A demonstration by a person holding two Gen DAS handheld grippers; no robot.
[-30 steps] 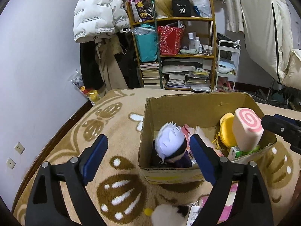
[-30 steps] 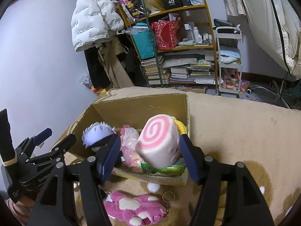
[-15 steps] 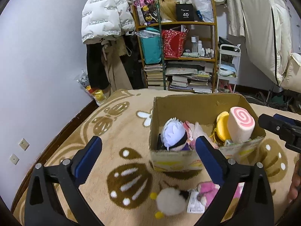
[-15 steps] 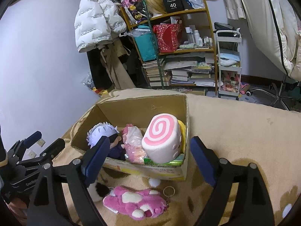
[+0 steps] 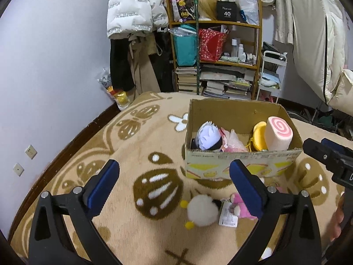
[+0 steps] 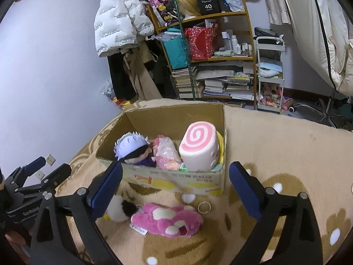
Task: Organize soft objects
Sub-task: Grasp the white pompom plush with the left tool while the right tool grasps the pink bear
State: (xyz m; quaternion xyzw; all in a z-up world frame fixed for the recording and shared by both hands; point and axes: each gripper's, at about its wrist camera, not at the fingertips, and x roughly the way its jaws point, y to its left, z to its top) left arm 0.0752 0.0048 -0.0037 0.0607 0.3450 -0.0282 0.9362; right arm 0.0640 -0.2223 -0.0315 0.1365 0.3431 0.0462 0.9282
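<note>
An open cardboard box (image 5: 242, 110) (image 6: 176, 119) sits on the patterned rug. In it lie a white-haired doll (image 5: 208, 135) (image 6: 132, 146), a bagged pink toy (image 6: 167, 152), a yellow item (image 5: 259, 137) and a pink-swirl roll plush (image 5: 278, 133) (image 6: 198, 148). In front of the box, a white round plush (image 5: 201, 211) (image 6: 117, 209) and a pink plush (image 6: 167, 219) lie on the rug. My left gripper (image 5: 174, 167) is open and empty, short of the box. My right gripper (image 6: 176, 169) hangs above the pink plush, its jaws opening with nothing held between them.
A crowded bookshelf (image 6: 211, 66), hanging jackets (image 5: 132, 15) and a white cart (image 6: 270, 72) stand beyond the rug. The wall runs along the left. A key ring (image 6: 204, 206) lies by the pink plush. A hand (image 5: 338, 218) shows at the right edge.
My right gripper let go of the swirl plush, which stays in the box, and opened wide. Both grippers backed away from the box; the left jaws spread wider.
</note>
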